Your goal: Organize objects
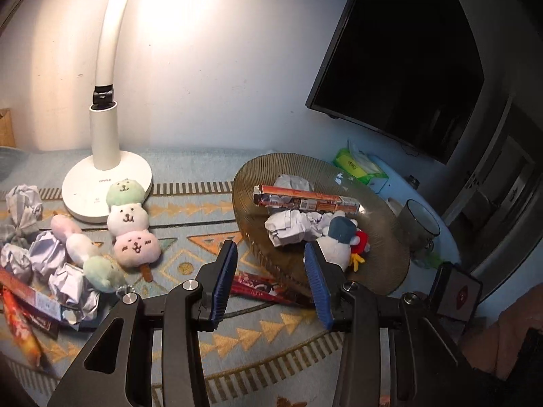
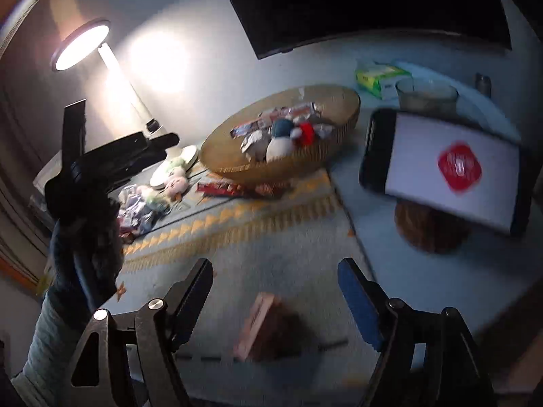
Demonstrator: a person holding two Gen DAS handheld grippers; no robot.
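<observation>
Dark TV screen point(image 1: 400, 64) on wall, cut off at top and right by lens edge. White desk lamp point(image 1: 105, 156) on patterned cloth point(image 1: 210, 210); head out of left wrist view, lit in right wrist view. Ribbed amber bowl point(image 1: 380, 268) right of lamp base, holding orange snack box point(image 1: 305, 200), crumpled paper balls point(image 1: 292, 229) and white plush with grey cap point(image 1: 337, 240), its lower half hidden behind right finger of left gripper point(image 1: 271, 276). Left gripper jaws apart, nothing between pads, hanging over cloth just short of bowl rim. Red snack wrapper point(image 1: 261, 288) flat on cloth at bowl's near edge, partly hidden by same gripper. Three-ball animal plush skewer point(image 1: 130, 224) leaning onto lamp base; second pastel skewer point(image 1: 85, 251), more paper balls point(image 1: 23, 200) and wrappers point(image 1: 20, 335) in pile at left, cut off by frame. Green tissue pack point(image 1: 359, 169) and glass cup point(image 1: 419, 225) behind bowl. Right gripper point(image 2: 275, 296) jaws wide, empty, above blurred pinkish box point(image 2: 258, 325); label unreadable. Phone point(image 2: 448, 169) on stand, motion-blurred, red icon on white screen.
</observation>
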